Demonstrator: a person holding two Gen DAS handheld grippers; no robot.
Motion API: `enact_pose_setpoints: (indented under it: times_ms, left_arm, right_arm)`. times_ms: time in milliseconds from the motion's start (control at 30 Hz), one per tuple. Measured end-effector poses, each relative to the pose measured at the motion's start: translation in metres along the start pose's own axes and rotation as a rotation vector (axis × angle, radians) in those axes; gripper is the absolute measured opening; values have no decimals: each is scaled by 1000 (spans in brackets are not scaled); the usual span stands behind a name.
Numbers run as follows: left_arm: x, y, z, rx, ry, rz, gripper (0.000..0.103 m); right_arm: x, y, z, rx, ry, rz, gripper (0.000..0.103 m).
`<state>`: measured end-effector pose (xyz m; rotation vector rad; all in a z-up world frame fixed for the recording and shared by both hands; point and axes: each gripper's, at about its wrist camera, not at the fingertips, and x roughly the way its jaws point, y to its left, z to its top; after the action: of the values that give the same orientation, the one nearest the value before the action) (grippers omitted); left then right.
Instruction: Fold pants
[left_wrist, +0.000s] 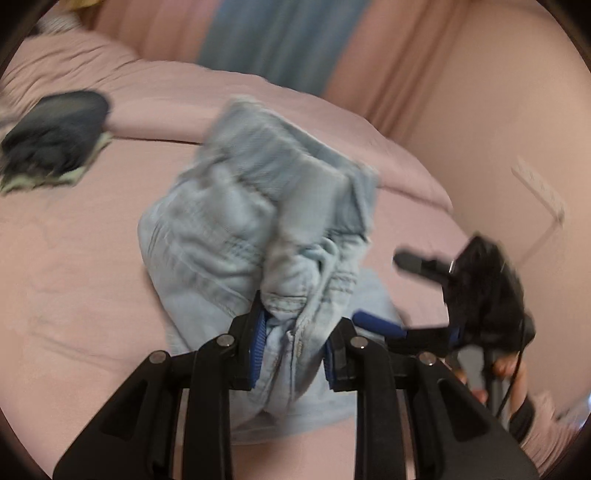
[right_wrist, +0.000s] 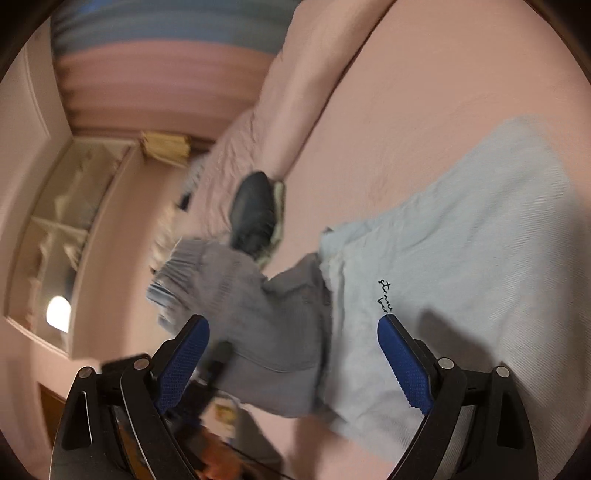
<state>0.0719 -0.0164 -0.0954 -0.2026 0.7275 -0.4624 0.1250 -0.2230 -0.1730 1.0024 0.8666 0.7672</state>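
Note:
Light blue denim pants (left_wrist: 236, 221) lie partly bunched on a pink bed. My left gripper (left_wrist: 293, 339) is shut on a fold of the pants near a seam and lifts the bunched waistband end up. In the right wrist view the pants (right_wrist: 461, 240) spread flat on the bed, with a lifted, shaded part (right_wrist: 258, 314) to the left. My right gripper (right_wrist: 293, 325) is open and empty just above the cloth. It also shows in the left wrist view (left_wrist: 391, 291), open, at the right of the pants.
A dark folded garment (left_wrist: 55, 140) lies on the bed (left_wrist: 74, 277) at the far left; it also shows in the right wrist view (right_wrist: 255, 210). Pink and blue curtains (left_wrist: 280, 40) hang behind. A shelf unit (right_wrist: 62, 221) stands beside the bed.

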Motion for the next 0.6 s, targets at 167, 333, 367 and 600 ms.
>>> enact_pose_setpoints:
  times_ms: [167, 333, 367, 600]
  left_arm:
    - [32, -44, -13, 156, 103, -29, 25]
    - [64, -47, -23, 213, 198, 9, 29]
    - [64, -45, -22, 213, 201, 10, 29]
    - [38, -36, -16, 144, 196, -24, 78]
  right_arm:
    - [-24, -12, 4, 85, -59, 124, 100]
    - [-26, -27, 3, 181, -107, 180, 102]
    - [-25, -28, 3, 185, -94, 156, 102]
    - [-12, -3, 14, 84, -21, -35, 102]
